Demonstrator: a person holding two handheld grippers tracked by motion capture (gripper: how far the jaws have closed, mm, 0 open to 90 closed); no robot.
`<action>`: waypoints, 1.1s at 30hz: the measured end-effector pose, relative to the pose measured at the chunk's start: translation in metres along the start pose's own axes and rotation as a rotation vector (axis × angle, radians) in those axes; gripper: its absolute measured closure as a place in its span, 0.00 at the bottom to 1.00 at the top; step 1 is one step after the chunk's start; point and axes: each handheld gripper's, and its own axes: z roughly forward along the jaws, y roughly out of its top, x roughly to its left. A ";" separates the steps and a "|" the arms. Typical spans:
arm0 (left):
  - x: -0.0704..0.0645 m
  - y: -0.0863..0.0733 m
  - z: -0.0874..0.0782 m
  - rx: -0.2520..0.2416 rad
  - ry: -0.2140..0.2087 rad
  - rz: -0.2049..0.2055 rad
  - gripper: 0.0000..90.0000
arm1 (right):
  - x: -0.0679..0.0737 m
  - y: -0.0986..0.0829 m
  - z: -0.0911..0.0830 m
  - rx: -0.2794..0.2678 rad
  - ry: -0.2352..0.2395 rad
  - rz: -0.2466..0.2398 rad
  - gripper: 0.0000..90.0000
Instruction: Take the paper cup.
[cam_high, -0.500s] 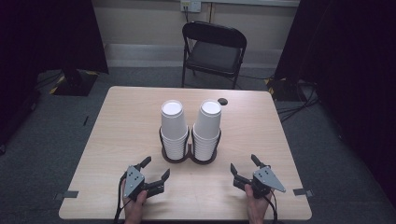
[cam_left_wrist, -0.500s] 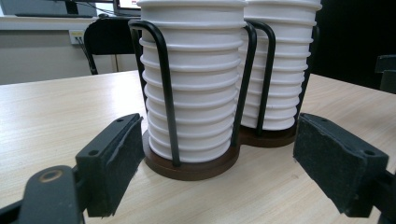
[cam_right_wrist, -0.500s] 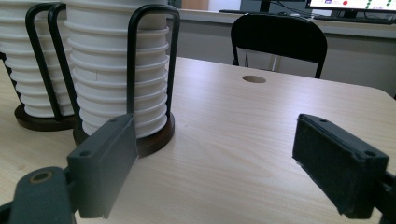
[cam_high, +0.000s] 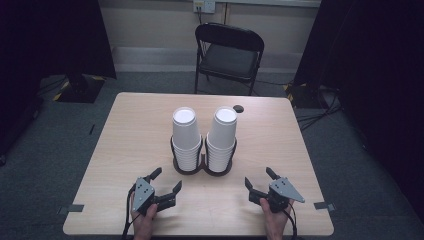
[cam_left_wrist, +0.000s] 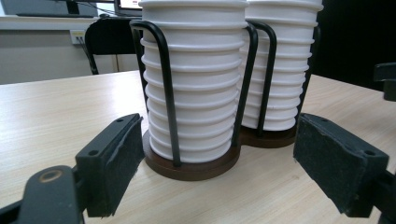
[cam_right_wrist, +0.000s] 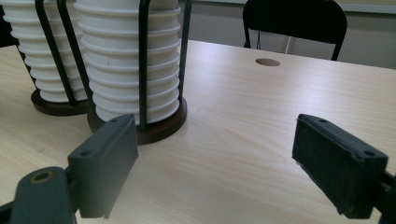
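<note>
Two tall stacks of white paper cups stand side by side mid-table, the left stack (cam_high: 186, 134) and the right stack (cam_high: 222, 132), each in a black wire holder (cam_high: 189, 167) with a round brown base. My left gripper (cam_high: 167, 179) rests open near the front edge, aimed at the left stack (cam_left_wrist: 201, 79), its jaws wide apart with nothing between them. My right gripper (cam_high: 258, 176) is open too, just right of the right stack (cam_right_wrist: 133, 65), and holds nothing. Both grippers sit a short way in front of the holders without touching them.
The light wooden table (cam_high: 130, 135) has a small round hole (cam_high: 238, 108) near its far edge. A black folding chair (cam_high: 227, 52) stands behind the table. Dark curtains hang at both sides, and cables lie on the floor.
</note>
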 end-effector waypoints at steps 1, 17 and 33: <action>0.000 0.000 0.000 -0.001 0.001 -0.009 0.18 | 0.000 0.000 0.001 0.005 0.000 -0.001 0.15; 0.000 0.000 0.000 -0.002 0.003 -0.001 0.18 | 0.012 0.020 0.006 -0.020 0.091 0.063 0.17; 0.000 0.000 0.000 0.002 0.003 0.004 0.18 | 0.016 0.055 0.014 -0.071 0.162 0.058 0.19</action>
